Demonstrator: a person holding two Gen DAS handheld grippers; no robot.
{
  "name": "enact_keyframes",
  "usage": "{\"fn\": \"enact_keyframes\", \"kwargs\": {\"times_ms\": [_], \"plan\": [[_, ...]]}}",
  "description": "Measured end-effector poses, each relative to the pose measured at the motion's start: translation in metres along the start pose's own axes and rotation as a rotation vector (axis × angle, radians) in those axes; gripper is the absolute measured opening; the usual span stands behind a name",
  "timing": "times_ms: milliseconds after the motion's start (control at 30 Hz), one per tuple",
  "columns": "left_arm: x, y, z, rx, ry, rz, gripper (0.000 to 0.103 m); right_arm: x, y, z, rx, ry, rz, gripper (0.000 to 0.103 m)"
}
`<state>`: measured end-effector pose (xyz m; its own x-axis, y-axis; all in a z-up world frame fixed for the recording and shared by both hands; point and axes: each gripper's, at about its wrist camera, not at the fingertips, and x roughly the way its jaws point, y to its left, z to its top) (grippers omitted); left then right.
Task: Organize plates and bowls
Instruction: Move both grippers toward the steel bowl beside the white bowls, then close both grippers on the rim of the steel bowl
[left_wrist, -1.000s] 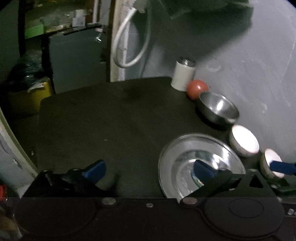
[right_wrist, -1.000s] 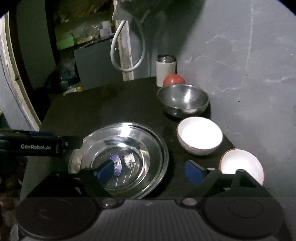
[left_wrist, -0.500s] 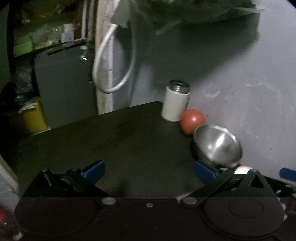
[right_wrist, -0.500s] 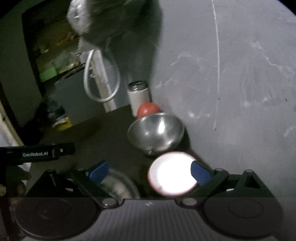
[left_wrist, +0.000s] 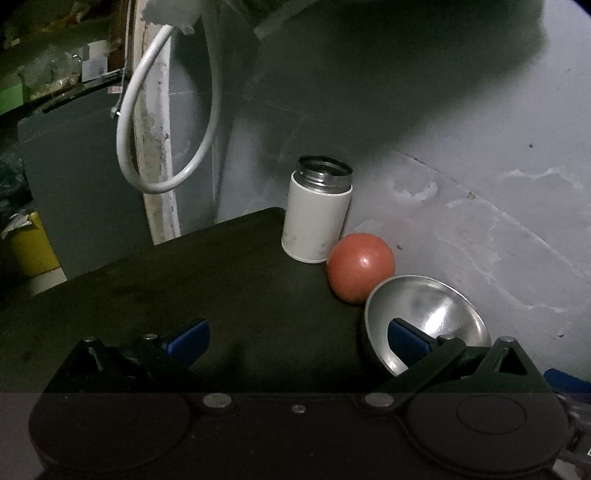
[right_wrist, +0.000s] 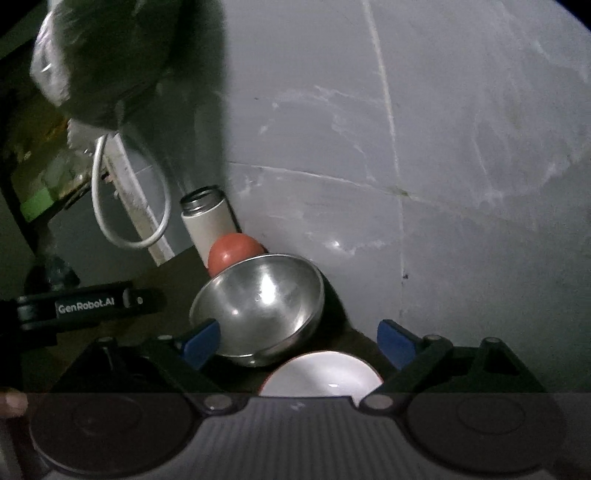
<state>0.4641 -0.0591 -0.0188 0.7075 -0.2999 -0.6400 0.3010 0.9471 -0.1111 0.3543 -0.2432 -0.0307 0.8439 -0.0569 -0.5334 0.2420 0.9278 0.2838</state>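
A steel bowl (left_wrist: 432, 317) stands on the dark table near the wall, also in the right wrist view (right_wrist: 262, 302). My left gripper (left_wrist: 297, 339) is open and empty, its right finger over the bowl's near rim. My right gripper (right_wrist: 299, 339) is open and empty, with the steel bowl between its fingers ahead and a white bowl (right_wrist: 321, 374) just below them. The steel plate is out of view.
A white flask (left_wrist: 317, 214) and a red ball (left_wrist: 360, 267) stand by the grey wall behind the steel bowl. A white hose loop (left_wrist: 162, 122) hangs at the table's far edge. The left gripper's body (right_wrist: 81, 304) shows at the left in the right wrist view.
Both grippers have tilted up and moved forward toward the wall. The steel plate and the nearest white bowl have dropped out of view. Both stay open.
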Motion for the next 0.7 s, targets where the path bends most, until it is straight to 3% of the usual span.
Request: {"fn": "enact_keyframes", "kwargs": {"times_ms": [167,433,700], "plan": [[0.01,0.0,0.001,-0.012,0.017,-0.002,0.102,0.013,-0.008,0.0,0.078,0.019,0.0,0.085],[0.018,-0.004,-0.002,-0.03,0.032,-0.013,0.102,0.019,-0.011,-0.004,0.085,0.031,0.031,0.074],[0.025,-0.007,-0.002,-0.055,0.046,-0.033,0.102,0.023,-0.013,-0.006,0.081,0.037,0.024,0.074]]}}
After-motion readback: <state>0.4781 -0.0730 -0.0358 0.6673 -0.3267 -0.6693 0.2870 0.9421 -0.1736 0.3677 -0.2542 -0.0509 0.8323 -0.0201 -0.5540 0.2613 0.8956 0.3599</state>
